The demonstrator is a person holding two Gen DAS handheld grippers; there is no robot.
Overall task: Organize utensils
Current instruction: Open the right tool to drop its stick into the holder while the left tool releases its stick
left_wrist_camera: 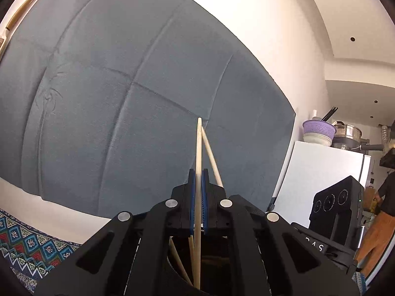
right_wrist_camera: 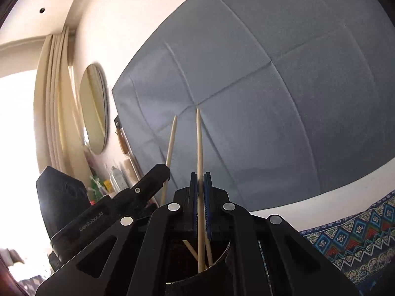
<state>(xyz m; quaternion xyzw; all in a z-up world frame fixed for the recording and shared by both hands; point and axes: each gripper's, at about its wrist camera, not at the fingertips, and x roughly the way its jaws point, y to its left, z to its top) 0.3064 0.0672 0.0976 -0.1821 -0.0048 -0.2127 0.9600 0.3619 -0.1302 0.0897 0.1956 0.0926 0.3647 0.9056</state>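
Note:
My left gripper [left_wrist_camera: 198,175] is shut on an upright wooden chopstick [left_wrist_camera: 198,148], blue pads pressed on its shaft. Its lower end reaches down into a dark round holder [left_wrist_camera: 172,267] with other chopsticks inside. Behind it leans a second chopstick [left_wrist_camera: 211,156]. In the right wrist view my right gripper [right_wrist_camera: 200,178] is shut on its own chopstick [right_wrist_camera: 199,148], whose foot stands in the same holder [right_wrist_camera: 226,252] among several sticks. The left gripper [right_wrist_camera: 164,172] is just to the left with its chopstick [right_wrist_camera: 171,143].
A blue-grey padded panel [left_wrist_camera: 123,86] covers the wall ahead. A patterned cloth [right_wrist_camera: 358,236] lies under the holder. A mirror [right_wrist_camera: 95,108], curtain and bottles stand at the left. A fridge [left_wrist_camera: 321,172] with a purple colander and pots and a person [left_wrist_camera: 382,209] are at the right.

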